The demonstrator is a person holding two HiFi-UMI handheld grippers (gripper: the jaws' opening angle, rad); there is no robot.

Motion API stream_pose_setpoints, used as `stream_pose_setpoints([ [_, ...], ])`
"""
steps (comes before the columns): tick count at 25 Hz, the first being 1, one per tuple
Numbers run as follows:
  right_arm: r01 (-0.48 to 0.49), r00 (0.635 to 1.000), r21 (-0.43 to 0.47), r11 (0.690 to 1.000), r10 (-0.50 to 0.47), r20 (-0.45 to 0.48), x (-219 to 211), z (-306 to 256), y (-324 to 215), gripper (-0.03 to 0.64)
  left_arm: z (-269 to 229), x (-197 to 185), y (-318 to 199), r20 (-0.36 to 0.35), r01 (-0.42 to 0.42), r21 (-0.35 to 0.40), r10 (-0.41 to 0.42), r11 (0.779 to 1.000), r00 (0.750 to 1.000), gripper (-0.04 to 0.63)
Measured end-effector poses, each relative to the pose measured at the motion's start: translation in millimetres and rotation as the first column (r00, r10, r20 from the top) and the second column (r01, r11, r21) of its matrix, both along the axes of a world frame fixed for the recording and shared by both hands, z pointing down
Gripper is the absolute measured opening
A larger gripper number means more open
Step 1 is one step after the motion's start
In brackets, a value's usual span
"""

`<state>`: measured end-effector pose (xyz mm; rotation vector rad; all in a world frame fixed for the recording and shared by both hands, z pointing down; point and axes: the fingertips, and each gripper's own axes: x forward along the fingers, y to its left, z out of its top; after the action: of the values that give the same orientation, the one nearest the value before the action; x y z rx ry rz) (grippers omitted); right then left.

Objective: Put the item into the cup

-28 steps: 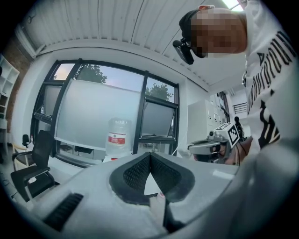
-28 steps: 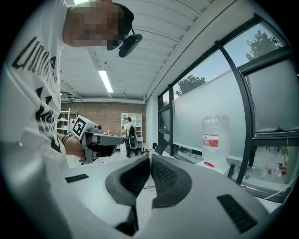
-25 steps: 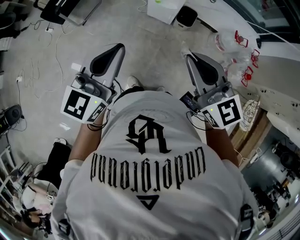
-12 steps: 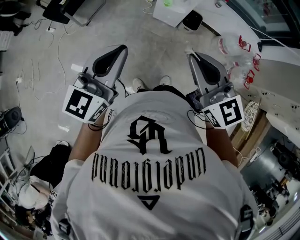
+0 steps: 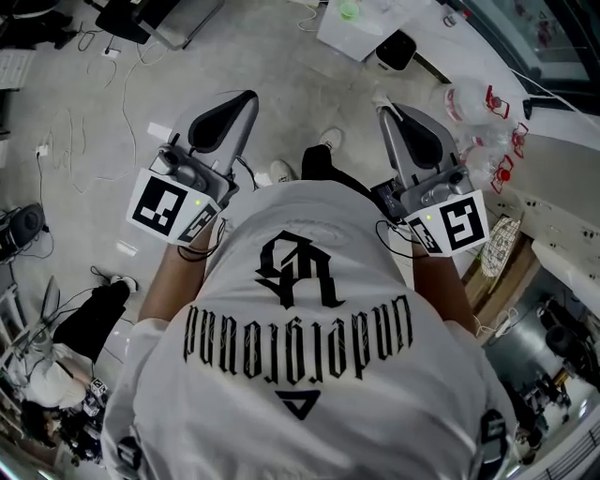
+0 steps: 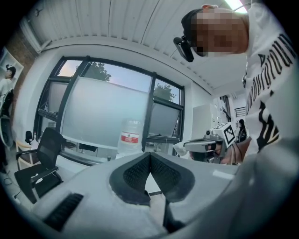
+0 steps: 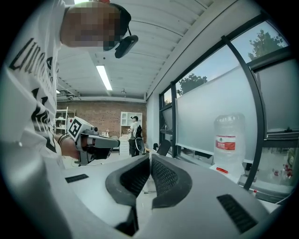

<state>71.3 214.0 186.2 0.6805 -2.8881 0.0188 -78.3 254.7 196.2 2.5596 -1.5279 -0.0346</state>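
No cup or item shows clearly in any view. My left gripper (image 5: 242,97) and right gripper (image 5: 382,112) are held out at waist height over a grey concrete floor, on either side of the person's white printed shirt. The left gripper (image 6: 149,154) has its jaws pressed together with nothing between them. So does the right gripper (image 7: 150,157). A white table (image 5: 352,33) lies at the top edge of the head view, with a small green thing (image 5: 349,10) on it, too small to identify.
Clear plastic water bottles (image 5: 469,90) with red caps lie on the floor at the right. Cables (image 5: 89,122) trail across the floor at the left. An office chair (image 6: 42,158) and a big water jug (image 7: 232,140) stand by the windows. A person (image 7: 135,135) stands far off.
The floor has slid down the head view and the white table has come further in at the top. The person's feet have stepped. Both grippers keep the same pose, shut.
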Motion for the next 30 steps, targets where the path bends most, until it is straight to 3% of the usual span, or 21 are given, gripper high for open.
stream_pose_setpoints([
  [4,0.015,1.0,-0.008,1.0,-0.015,0.009,-5,2,-18,0.017,1,1,-15,0.044,0.001,-0.006,-0.001,1.0,0.999,0.014],
  [12,0.019,1.0,-0.037,0.999,-0.019,0.007,11,10,-66,0.017,8,20,-65,0.036,-0.011,-0.035,0.013,0.999,0.999,0.014],
  [30,-0.039,0.999,-0.061,0.997,0.04,0.023,98,20,-193,0.017,4,109,-214,0.058,-0.094,-0.026,0.095,0.995,0.994,0.014],
])
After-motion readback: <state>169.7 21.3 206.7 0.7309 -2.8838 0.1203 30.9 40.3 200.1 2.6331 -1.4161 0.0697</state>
